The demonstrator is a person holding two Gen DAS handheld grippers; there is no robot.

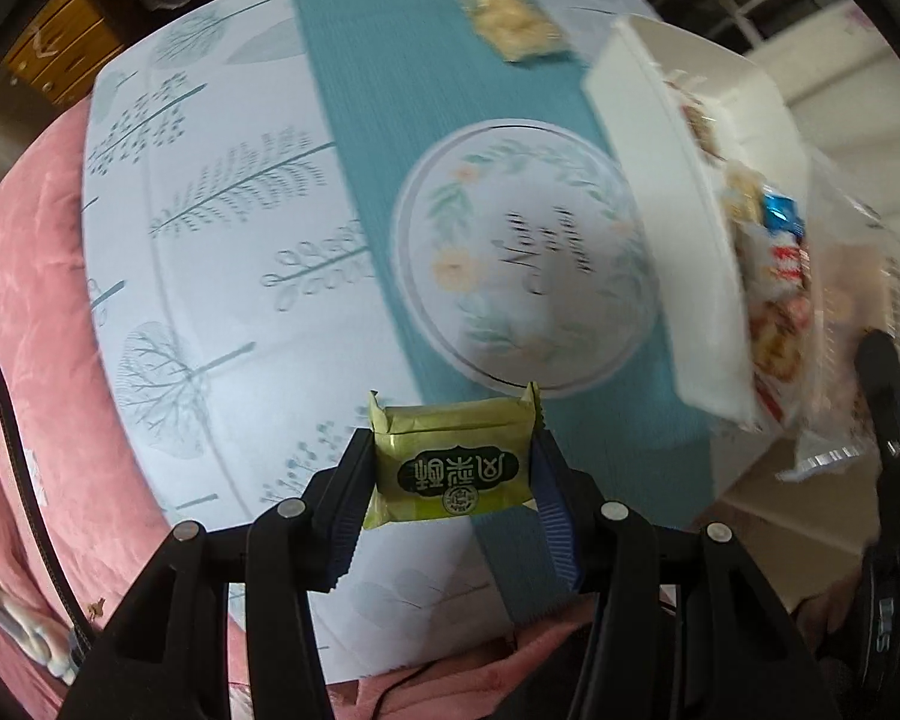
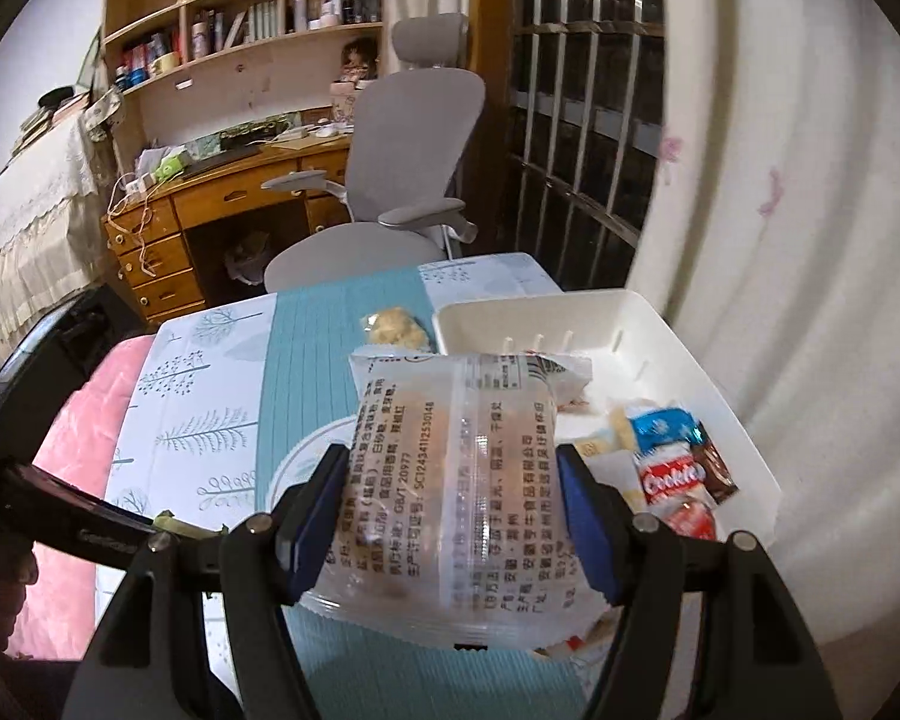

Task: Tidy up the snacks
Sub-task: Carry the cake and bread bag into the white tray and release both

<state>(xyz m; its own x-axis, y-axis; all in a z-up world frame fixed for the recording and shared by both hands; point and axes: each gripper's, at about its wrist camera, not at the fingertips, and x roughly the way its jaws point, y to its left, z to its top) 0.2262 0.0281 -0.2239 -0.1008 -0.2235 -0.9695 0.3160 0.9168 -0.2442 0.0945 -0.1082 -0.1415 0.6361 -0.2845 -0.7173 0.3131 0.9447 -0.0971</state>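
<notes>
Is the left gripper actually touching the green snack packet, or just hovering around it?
Touching. The left wrist view shows the left gripper with both pads pressed against the sides of the green snack packet, which hangs clear above the tablecloth.

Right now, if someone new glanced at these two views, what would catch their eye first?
Each hand-held gripper grips a snack: the left hand-held gripper pinches a green-gold packet, the right hand-held gripper a clear printed packet. Next, the white bin at the table's right, holding wrapped snacks, and one loose clear-wrapped snack lying beside it on the teal runner.
</notes>
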